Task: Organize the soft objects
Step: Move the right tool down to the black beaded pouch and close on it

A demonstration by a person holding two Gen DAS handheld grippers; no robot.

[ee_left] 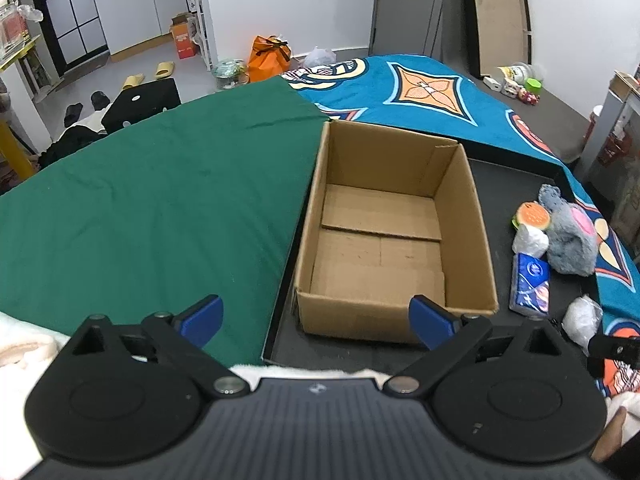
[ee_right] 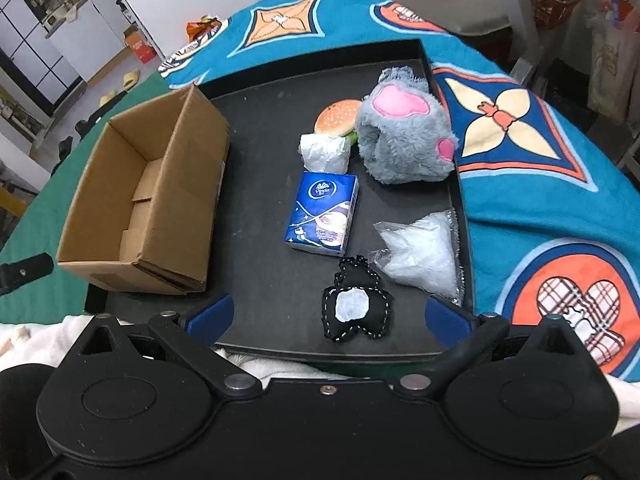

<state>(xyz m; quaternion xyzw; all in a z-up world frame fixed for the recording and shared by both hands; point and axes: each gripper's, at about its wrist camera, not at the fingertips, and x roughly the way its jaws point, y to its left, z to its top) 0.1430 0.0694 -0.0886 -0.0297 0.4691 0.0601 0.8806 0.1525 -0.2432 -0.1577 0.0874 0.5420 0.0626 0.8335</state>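
Left wrist view first: my left gripper (ee_left: 316, 322) hangs over the near edge of the black tray (ee_left: 516, 176), its blue fingers (ee_left: 202, 318) spread wide and holding nothing, touching nothing. Just beyond them sits the cardboard box (ee_left: 394, 236), open-topped and bare inside, so I judge the sorting has not begun. A green cloth (ee_left: 152, 200) covers the table to the left; a patterned blue blanket (ee_left: 420, 80) lies far and right. At the right edge I glimpse the soft things in a cluster well apart from my fingers.

Right wrist view: my right gripper (ee_right: 326, 316) is also spread wide and empty, fingers (ee_right: 212, 316) hovering at the tray's near edge. Between and just beyond them lies a small black stitched plush (ee_right: 356, 312) with a white patch. To its right is a clear plastic bag (ee_right: 420, 252); farther off, a blue tissue pack (ee_right: 324, 212), a white wrapped bundle (ee_right: 324, 154), a burger toy (ee_right: 338, 116) and a grey plush paw (ee_right: 404, 132) with pink pads. The box stands at the left of the tray.

My guess at the next move: lower the right gripper onto the black plush, the nearest piece, close gently on its soft body, then carry it left and release over the box.
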